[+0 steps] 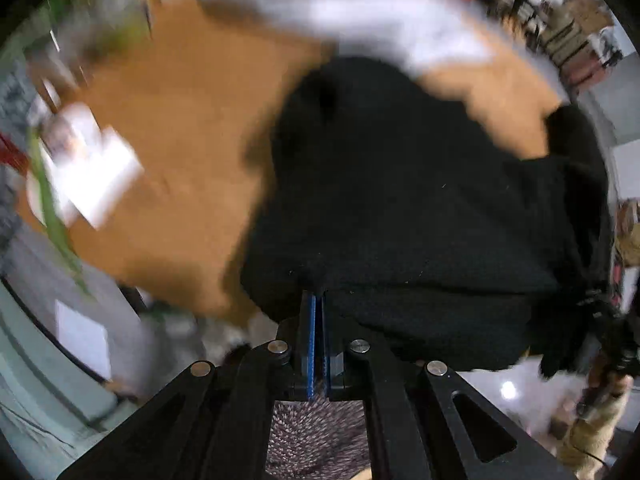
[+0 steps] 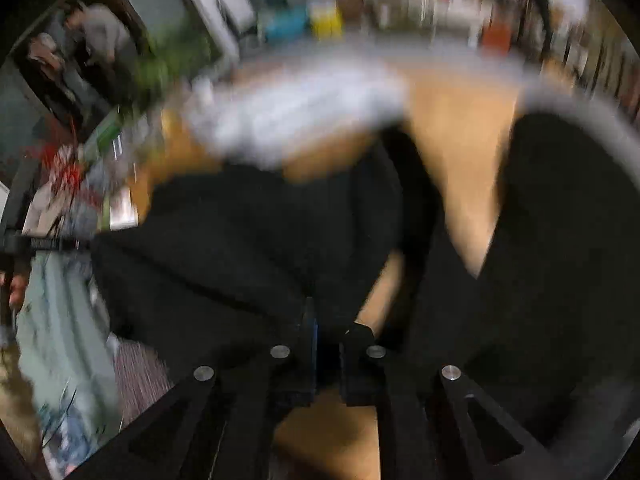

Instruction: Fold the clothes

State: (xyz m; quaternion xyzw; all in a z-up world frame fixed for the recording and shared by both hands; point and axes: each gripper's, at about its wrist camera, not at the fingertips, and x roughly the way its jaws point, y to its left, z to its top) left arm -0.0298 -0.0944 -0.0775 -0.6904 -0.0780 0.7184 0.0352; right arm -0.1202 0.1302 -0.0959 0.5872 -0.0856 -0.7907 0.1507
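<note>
my left gripper (image 1: 316,300) is pinched tight on an edge of the black garment (image 1: 420,208), the blue pads pressed together with the cloth bunched right at their tips. my right gripper (image 2: 320,316) looks clamped on another edge of the same garment (image 2: 248,248), though the dark cloth hides the fingertips and i only judge that from how the fabric gathers there. the garment hangs slack between the two grips, draped over the near part of the wooden table (image 1: 168,128), and a pale grey garment (image 1: 360,12) lies farther back on it, just beside the black one. both views are smeared, so fine edges are hard to read. the risk i see is the thin pinch: if only one layer is caught, a quick swing could pull the cloth free from one side and the fold would collapse lopsided. the loose part could also drag onto the grey garment and rumple it, or brush the white papers (image 1: 96,172) at the far left of the table.
</note>
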